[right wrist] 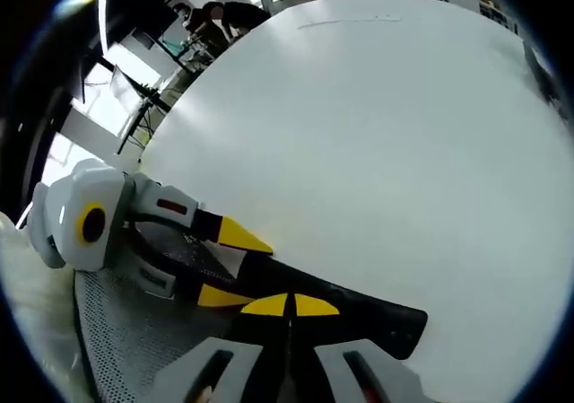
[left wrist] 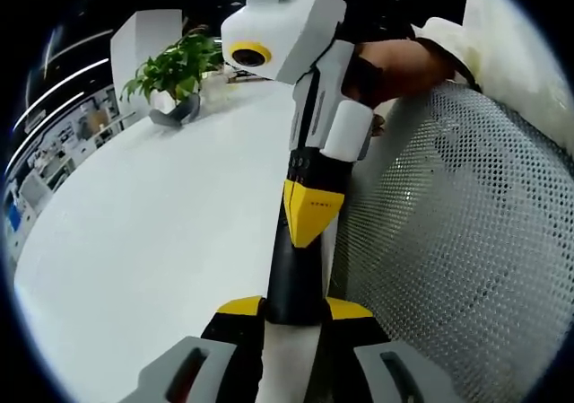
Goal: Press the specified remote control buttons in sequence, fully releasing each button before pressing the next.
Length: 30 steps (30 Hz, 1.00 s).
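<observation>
1. Left gripper view: my left gripper (left wrist: 296, 309) rises from the bottom edge, its yellow-tipped jaws narrowly parted and clamped on either side of the black remote control (left wrist: 291, 268), which I hold just above the white table (left wrist: 161, 241).
2. My right gripper (left wrist: 309, 214) comes in from above, held in a hand (left wrist: 404, 66); its yellow tips are closed together and rest on the remote's far end.
3. A white mesh chair back (left wrist: 457, 241) stands just beside the grippers; a potted plant (left wrist: 175, 66) sits at the table's far edge.
4. Right gripper view: my own jaws meet with no gap over the remote's dark face, grasping nothing. The other gripper grips the remote from the left.
</observation>
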Each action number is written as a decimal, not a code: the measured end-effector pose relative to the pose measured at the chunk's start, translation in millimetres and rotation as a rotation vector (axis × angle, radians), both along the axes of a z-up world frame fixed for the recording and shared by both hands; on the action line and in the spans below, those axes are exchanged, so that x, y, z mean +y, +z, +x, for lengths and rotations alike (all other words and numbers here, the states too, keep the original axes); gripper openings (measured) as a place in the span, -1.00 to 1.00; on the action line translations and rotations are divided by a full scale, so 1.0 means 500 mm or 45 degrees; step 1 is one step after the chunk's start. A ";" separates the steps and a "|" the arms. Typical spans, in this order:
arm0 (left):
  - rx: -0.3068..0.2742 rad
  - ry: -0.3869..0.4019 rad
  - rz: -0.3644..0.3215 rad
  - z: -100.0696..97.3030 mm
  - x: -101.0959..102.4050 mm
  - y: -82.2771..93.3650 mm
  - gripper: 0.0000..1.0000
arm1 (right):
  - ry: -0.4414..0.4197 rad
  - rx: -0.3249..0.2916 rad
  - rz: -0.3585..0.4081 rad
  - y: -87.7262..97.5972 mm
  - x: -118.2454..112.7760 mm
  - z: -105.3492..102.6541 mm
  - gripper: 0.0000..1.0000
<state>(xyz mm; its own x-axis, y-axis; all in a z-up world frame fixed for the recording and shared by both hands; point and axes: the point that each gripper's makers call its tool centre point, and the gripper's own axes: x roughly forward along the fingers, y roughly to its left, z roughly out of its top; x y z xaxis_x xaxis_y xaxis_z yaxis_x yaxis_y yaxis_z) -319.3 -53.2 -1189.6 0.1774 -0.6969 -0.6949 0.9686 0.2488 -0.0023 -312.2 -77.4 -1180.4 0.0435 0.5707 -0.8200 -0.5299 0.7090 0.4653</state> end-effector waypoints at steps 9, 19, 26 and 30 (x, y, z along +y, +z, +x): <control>-0.003 -0.005 -0.004 0.002 -0.002 -0.004 -0.50 | -0.005 -0.011 -0.013 -0.002 -0.001 0.002 -1.00; 0.005 0.012 0.019 0.003 -0.009 -0.005 -0.49 | -0.028 -0.030 -0.051 -0.004 0.000 0.001 -1.00; 0.001 0.003 0.016 0.004 -0.007 -0.005 -0.47 | -0.014 -0.048 -0.061 -0.002 0.002 0.000 -1.00; 0.005 0.000 0.018 0.006 -0.008 -0.004 -0.49 | -0.003 -0.054 -0.062 -0.001 0.001 -0.001 -1.00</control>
